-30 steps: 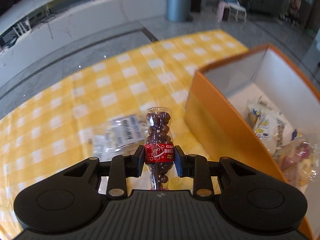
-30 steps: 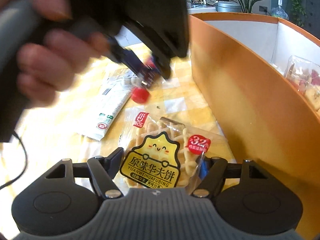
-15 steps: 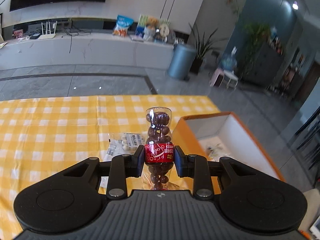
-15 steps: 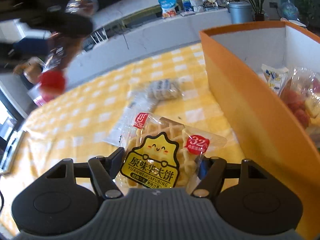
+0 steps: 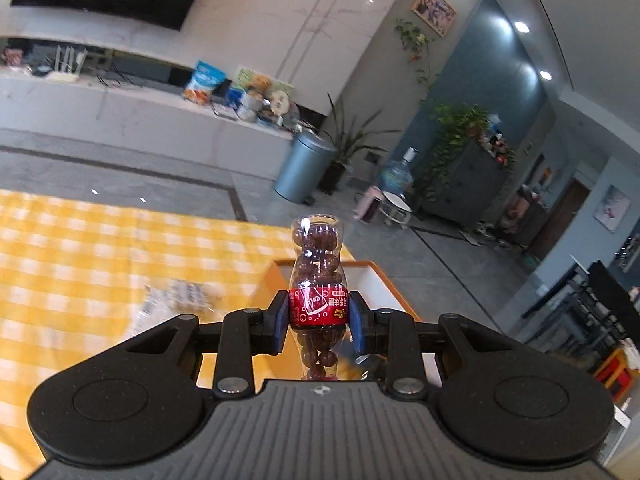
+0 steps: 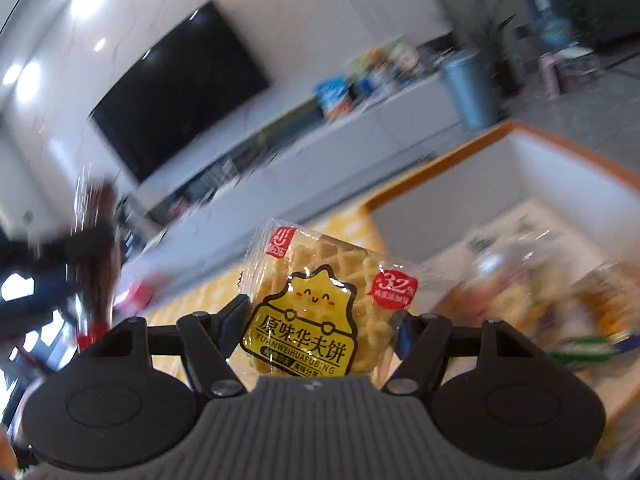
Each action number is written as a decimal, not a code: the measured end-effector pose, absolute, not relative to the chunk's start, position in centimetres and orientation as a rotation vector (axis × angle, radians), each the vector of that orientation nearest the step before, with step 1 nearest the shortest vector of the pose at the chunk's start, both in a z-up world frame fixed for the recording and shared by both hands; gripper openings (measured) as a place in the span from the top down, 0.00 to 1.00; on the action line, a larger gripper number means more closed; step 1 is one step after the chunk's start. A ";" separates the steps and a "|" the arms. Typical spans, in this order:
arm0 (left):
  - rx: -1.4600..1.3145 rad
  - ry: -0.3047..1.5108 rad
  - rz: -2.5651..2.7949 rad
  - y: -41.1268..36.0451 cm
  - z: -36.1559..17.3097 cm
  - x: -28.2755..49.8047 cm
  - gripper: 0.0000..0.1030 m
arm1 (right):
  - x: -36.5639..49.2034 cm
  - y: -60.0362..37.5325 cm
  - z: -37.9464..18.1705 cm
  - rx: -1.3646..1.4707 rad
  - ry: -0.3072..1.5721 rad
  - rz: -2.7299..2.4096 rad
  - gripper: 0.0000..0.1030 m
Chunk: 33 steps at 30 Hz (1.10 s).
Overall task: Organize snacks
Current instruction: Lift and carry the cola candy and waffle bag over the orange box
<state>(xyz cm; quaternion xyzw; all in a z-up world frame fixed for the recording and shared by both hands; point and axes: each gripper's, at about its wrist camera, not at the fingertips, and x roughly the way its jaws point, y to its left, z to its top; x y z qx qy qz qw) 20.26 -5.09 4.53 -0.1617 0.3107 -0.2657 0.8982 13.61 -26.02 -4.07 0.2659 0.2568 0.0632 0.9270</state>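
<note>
Both grippers (image 5: pixel 319 316) (image 6: pixel 320 320) up w/ snacks.

Yellow-white checked tablecloth (image 5: pixel 80 264); orange box (image 6: pixel 520 128); red-labelled bottle (image 5: pixel 318 308).

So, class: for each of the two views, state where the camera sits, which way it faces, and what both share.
Left wrist: behind the left gripper, facing across the yellow checked tablecloth into the room; its pads clamp a chocolate-ball bottle.
Right wrist: behind the right gripper, facing the orange box; it holds a waffle packet.
Shared: box, tablecloth, grey bin, TV wall.
</note>
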 end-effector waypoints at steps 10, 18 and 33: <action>-0.356 0.757 -0.685 -9.5 0.3 23.3 0.67 | 12.3 -35.7 -5.0 0.688 0.467 -0.161 0.33; -0.346 0.771 -0.729 -12.9 0.2 25.0 0.67 | 19.1 -38.9 -4.8 0.673 0.611 -0.140 0.34; -0.316 0.763 -0.679 -12.4 0.0 23.4 0.67 | 28.2 -30.7 -7.2 0.116 0.757 0.065 0.25</action>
